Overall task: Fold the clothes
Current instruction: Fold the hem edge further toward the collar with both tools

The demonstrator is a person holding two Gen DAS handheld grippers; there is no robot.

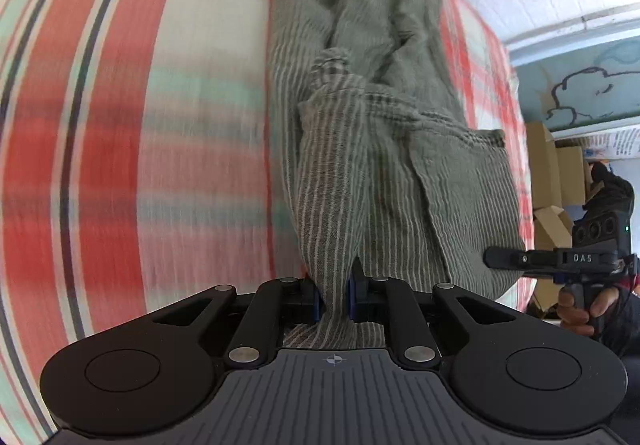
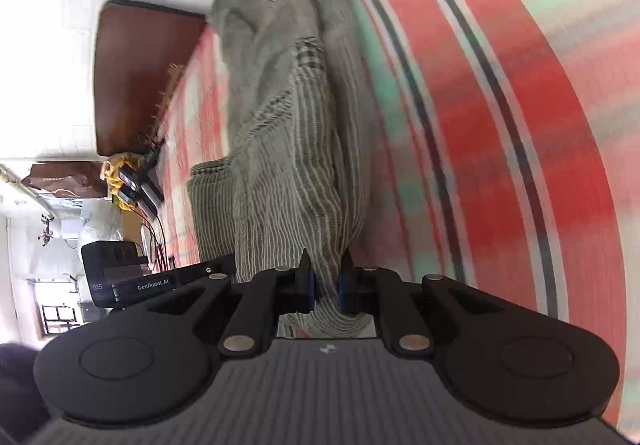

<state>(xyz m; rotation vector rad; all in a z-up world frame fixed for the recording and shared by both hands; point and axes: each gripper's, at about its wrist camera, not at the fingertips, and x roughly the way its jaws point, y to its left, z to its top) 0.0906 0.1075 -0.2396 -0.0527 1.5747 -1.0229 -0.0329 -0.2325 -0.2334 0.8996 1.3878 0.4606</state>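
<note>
Both tongs are clamped on cloth right now: low centre of the left wrist view, the left gripper (image 1: 333, 295) has its blue pads nearly together with a bunched fold of the green striped garment (image 1: 360, 165) pinched between them, and low centre of the right wrist view the right gripper (image 2: 325, 285) is pinching another edge of the same garment (image 2: 288, 165) just as tightly. The garment runs up the middle of both frames, rumpled and partly lifted off the red plaid bedcover (image 1: 140, 125), which shows streaked and blurred in both views. At the right edge of the left view, the other gripper sits in a person's hand (image 1: 580, 309). This reads as the carrying stage of a fold, two edges gripped and held up. The next move, I'd judge, calls for keeping both pinches firm, holding the edge taut between them, and laying it evenly over the far part.
</note>
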